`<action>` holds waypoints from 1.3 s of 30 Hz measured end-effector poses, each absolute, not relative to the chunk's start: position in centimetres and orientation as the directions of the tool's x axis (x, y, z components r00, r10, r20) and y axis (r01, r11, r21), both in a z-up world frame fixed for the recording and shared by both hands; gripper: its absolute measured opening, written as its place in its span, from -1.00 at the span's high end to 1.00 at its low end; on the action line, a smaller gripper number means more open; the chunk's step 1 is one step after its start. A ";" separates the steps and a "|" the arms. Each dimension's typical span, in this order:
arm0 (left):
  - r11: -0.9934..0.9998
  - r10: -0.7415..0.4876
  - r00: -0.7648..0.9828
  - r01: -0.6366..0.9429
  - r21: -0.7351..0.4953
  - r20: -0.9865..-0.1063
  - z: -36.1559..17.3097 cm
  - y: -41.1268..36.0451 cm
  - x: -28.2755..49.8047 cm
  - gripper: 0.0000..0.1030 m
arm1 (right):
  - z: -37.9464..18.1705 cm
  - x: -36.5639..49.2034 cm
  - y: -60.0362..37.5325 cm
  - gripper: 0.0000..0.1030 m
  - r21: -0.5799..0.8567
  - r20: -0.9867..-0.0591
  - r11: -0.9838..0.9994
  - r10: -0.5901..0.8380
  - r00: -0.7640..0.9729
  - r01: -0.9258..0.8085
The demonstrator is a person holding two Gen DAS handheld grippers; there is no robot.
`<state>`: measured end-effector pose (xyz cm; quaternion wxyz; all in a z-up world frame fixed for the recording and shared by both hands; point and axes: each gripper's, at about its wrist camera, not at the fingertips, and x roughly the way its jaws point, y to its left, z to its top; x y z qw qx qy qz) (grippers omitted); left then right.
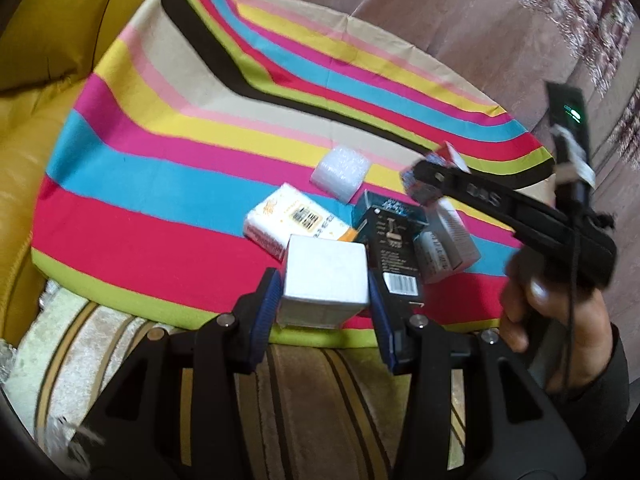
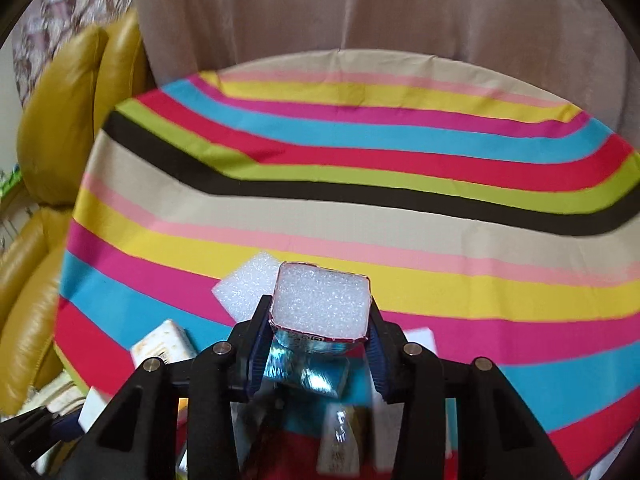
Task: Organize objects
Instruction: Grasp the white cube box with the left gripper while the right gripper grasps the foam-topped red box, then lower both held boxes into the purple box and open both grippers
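Barcode label on black box (image 1: 394, 252)

The striped cloth (image 1: 168, 168) covers a table, with a sofa (image 1: 36, 128) along its left side and a curtain (image 1: 420, 20) behind it. A rug (image 1: 304, 400) lies on the floor before the table's near edge.

The objects cluster on the near right part of the cloth. A foam block (image 1: 341, 175) lies farthest back, apart from the rest. In front of it and to the left lies a tissue pack (image 1: 296, 222). Right of the pack, a dark box (image 1: 390, 236) lies touching it, with a small carton (image 1: 448, 240) against the dark box's right side.

The left gripper (image 1: 325, 304) holds a white box (image 1: 325, 280) between its fingers at the near edge, in front of the tissue pack and the dark box.

The right gripper (image 2: 320, 330) holds a foam-filled box (image 2: 320, 304) above the cluster, right of the foam block (image 2: 244, 284).
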<state>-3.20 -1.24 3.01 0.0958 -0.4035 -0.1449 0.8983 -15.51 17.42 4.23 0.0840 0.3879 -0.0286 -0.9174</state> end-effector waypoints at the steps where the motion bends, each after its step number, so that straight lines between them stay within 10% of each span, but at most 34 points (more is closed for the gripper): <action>1: -0.945 0.278 -0.667 -0.061 -0.322 -0.691 3.4 -1.0 -3.0 0.06 | 4.4 -15.0 17.8 0.15 0.128 -0.701 -0.984 -0.177 -0.691 0.122; 39: -0.746 0.603 -0.429 -0.601 -0.285 -0.673 7.0 22.3 0.6 0.06 | 3.0 8.7 42.5 0.15 0.124 -0.807 -0.875 0.185 -0.560 -0.468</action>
